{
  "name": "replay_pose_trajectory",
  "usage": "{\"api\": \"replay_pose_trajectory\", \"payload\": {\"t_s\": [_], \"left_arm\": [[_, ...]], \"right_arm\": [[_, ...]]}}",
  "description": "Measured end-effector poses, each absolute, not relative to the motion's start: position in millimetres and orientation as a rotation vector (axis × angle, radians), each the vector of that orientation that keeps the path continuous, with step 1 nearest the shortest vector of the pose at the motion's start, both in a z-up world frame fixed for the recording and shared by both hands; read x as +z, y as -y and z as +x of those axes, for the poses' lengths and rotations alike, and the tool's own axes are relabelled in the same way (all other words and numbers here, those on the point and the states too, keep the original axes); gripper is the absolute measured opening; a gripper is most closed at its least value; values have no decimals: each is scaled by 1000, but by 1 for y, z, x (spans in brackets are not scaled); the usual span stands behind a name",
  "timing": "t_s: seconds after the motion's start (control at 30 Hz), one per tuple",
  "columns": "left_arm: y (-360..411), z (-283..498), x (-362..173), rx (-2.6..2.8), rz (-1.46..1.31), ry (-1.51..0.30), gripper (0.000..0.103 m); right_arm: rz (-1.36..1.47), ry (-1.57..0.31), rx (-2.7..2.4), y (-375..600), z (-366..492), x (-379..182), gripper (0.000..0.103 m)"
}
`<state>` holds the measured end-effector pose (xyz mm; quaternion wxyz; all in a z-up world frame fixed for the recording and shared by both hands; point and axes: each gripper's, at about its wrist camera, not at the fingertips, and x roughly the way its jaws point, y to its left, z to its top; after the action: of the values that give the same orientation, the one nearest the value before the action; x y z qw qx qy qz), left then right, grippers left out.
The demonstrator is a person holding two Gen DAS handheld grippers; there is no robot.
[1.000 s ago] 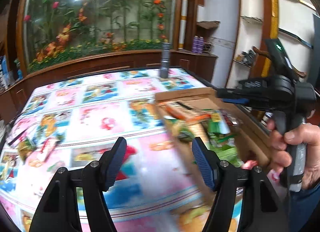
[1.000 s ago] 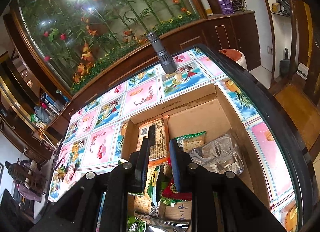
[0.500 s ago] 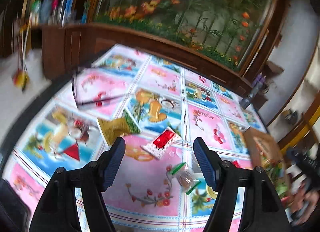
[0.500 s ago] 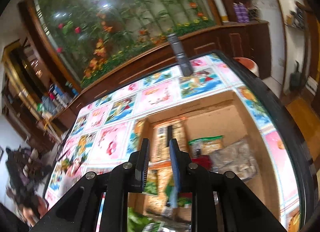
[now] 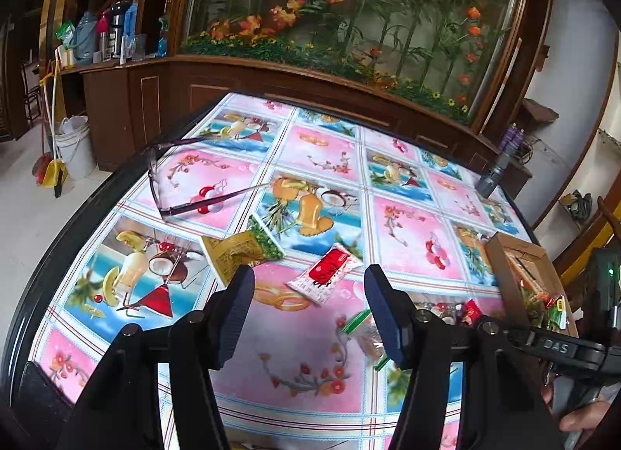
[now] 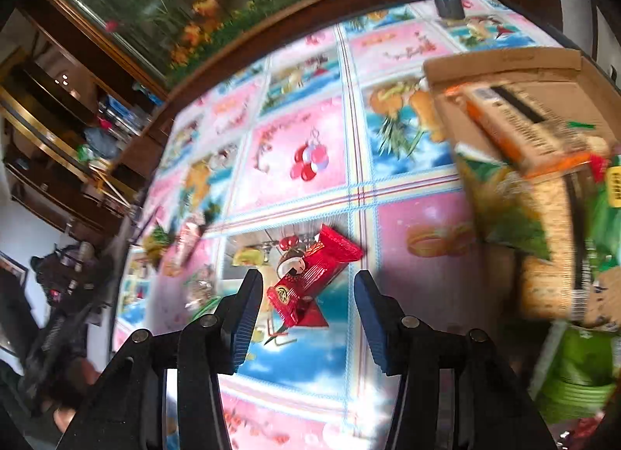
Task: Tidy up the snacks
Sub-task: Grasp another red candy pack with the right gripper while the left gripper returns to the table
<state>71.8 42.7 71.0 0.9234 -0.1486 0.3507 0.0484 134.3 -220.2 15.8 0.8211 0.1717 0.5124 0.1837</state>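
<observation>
My left gripper point(image 5: 308, 310) is open and empty above the table. Just beyond its tips lie a red-and-white snack packet point(image 5: 328, 272) and a gold-and-green packet point(image 5: 240, 250). A clear packet with green trim point(image 5: 366, 329) lies by the right finger. My right gripper point(image 6: 304, 314) is open and empty, with a red snack packet point(image 6: 312, 275) lying on the table between and just beyond its fingertips. The cardboard box point(image 6: 504, 61) full of snacks stands to the right; it also shows in the left wrist view point(image 5: 504, 279).
A pair of glasses point(image 5: 170, 186) lies at the table's far left. A grey flashlight point(image 5: 491, 178) stands at the far right edge. The table has a black rim point(image 5: 58, 240) and a patterned cloth. The other hand-held gripper point(image 5: 574, 349) is at the right.
My right gripper has left the box, swung left and down to the red packet and opened. My left gripper has swung left from the box to the loose packets, still open.
</observation>
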Motion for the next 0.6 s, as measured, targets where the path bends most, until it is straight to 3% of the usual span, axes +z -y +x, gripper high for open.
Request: {"api": "replay_pose_trajectory", "payload": {"t_s": [0.17, 0.27, 0.6], "left_arm": [[-54, 73, 69, 95, -360, -743, 58], [-57, 73, 67, 101, -376, -755, 58], [-58, 77, 58, 81, -403, -832, 58]], "right_arm": [[232, -1104, 298, 188, 142, 8, 53], [96, -1080, 248, 170, 142, 10, 24], [94, -1079, 565, 131, 119, 9, 21]]}}
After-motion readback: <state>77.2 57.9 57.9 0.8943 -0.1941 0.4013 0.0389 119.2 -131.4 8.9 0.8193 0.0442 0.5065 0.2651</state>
